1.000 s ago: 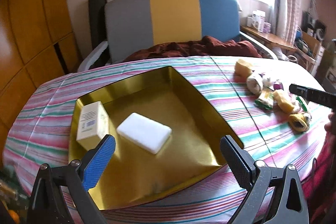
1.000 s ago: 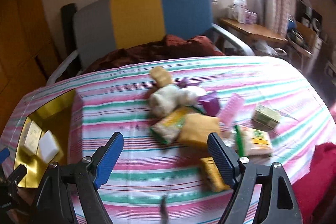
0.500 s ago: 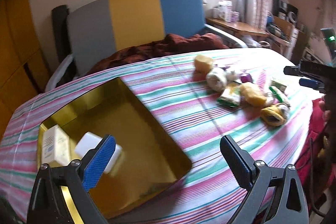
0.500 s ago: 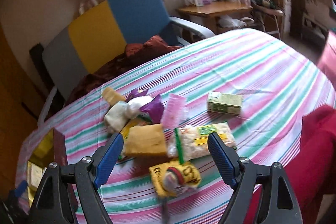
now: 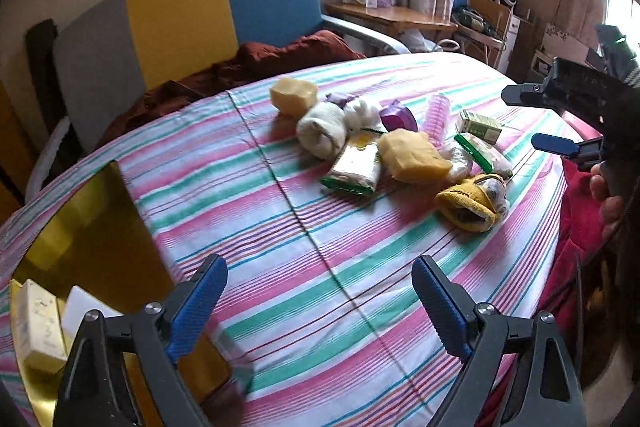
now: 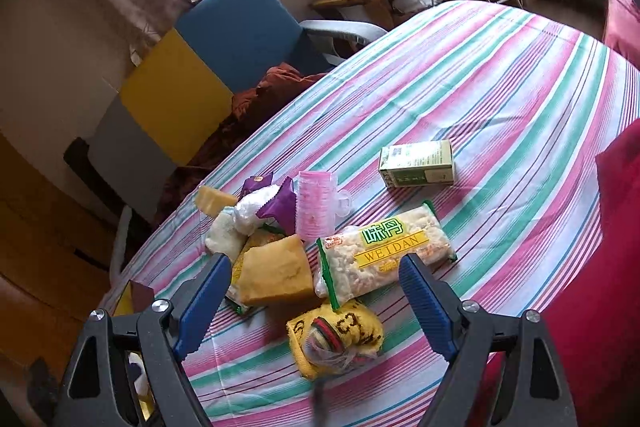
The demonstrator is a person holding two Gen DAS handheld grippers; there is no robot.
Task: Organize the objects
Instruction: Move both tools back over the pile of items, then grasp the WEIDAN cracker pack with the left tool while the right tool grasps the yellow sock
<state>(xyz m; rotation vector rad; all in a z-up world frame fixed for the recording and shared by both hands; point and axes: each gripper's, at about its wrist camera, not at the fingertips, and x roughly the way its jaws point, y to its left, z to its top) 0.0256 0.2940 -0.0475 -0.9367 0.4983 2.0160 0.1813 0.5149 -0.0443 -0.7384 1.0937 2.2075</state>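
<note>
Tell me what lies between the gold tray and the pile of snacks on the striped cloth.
Only bare striped tablecloth with a crease line lies between the gold tray and the pile of snacks; the left wrist view shows it.

The left gripper (image 5: 320,297) is held angled downward, its jaws wide apart with nothing between them, having just been closing slightly. The right gripper (image 6: 316,293) is likewise tilted downward, its jaws spread, having just been opening.
</note>
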